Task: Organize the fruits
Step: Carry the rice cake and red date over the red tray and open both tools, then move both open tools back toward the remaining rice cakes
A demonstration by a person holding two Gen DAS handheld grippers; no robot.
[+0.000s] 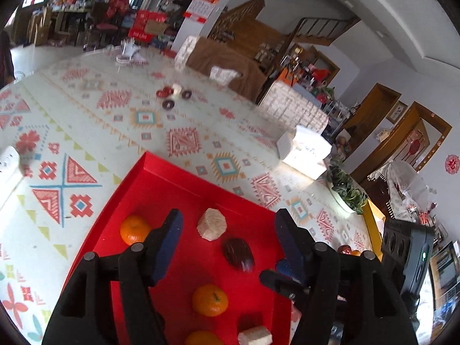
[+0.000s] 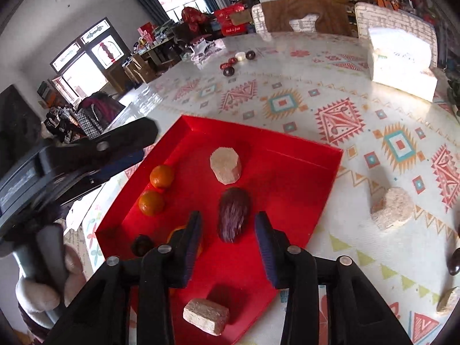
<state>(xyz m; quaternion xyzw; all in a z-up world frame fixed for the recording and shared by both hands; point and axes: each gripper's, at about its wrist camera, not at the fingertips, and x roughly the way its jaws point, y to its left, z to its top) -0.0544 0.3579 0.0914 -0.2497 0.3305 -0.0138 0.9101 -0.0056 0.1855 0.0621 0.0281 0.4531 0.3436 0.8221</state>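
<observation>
A red tray [image 2: 287, 172] is set on the patterned worktop [image 2: 373, 115], and both hand-held grippers are held above it. The left hand-held gripper [image 1: 228, 247] is seen with its fingers spread wide apart and nothing between them; below it lie an orange [image 1: 134, 229], a pale faceted block [image 1: 212, 224], a dark purple fruit [image 1: 238, 252], a second orange [image 1: 210, 300] and a pale brick [image 1: 254, 335]. The right hand-held gripper [image 2: 227, 244] is likewise held apart and unloaded, with the blurred purple fruit [image 2: 233, 214] lying on the tray just ahead of its fingertips. In the right wrist view, two oranges [image 2: 156, 189] are seen close together near the tray's left wall, the faceted block [image 2: 226, 165] beyond the purple fruit, and the brick [image 2: 206, 315] at the near edge. A round pale block [image 2: 392, 208] rests on the worktop, right of the tray and apart from it. A white box [image 2: 401, 63] stands at the far right.
</observation>
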